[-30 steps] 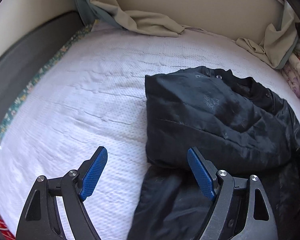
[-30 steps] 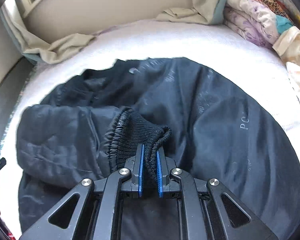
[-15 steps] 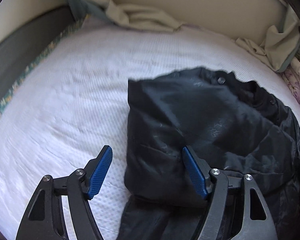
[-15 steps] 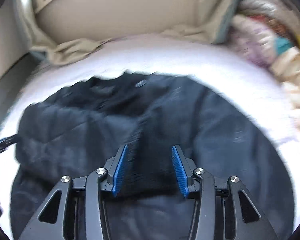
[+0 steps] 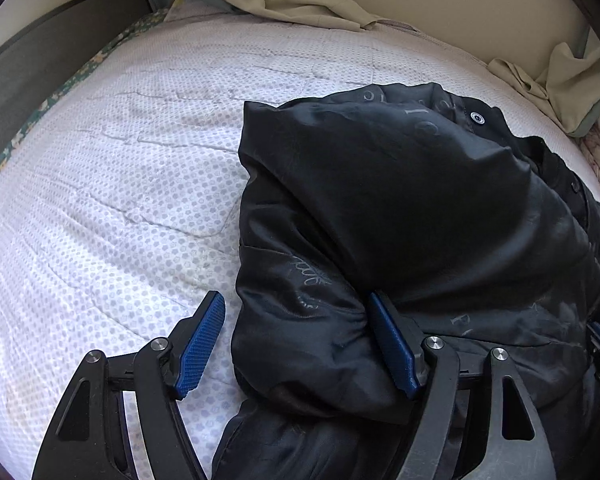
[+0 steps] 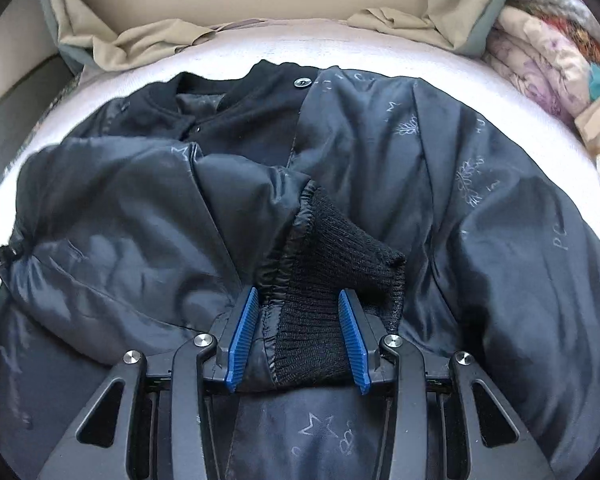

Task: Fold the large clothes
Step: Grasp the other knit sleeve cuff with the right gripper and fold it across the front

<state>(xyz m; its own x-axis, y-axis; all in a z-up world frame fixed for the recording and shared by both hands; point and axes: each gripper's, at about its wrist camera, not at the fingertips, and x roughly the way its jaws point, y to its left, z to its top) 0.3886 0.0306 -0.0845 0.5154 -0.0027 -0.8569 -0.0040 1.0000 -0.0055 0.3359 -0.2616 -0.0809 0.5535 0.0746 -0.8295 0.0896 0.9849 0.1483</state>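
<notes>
A black padded jacket lies on the white mattress, with a sleeve folded across its front. My left gripper is open and low over the jacket's left edge. The puffy sleeve fold sits between its jaws, against the right pad, while the left pad stands clear over the mattress. In the right wrist view the jacket fills the frame, collar at the far side. My right gripper is open, and the sleeve's black knit cuff lies loosely between its blue pads.
Crumpled beige cloth lies along the headboard behind the mattress and shows again as beige cloth in the right wrist view. A stack of folded floral quilts stands at the right. A dark bed frame borders the left side.
My right gripper was shut on the knit cuff and has opened; the cuff now rests on the jacket. My left gripper has come down and closer to the jacket's folded left edge.
</notes>
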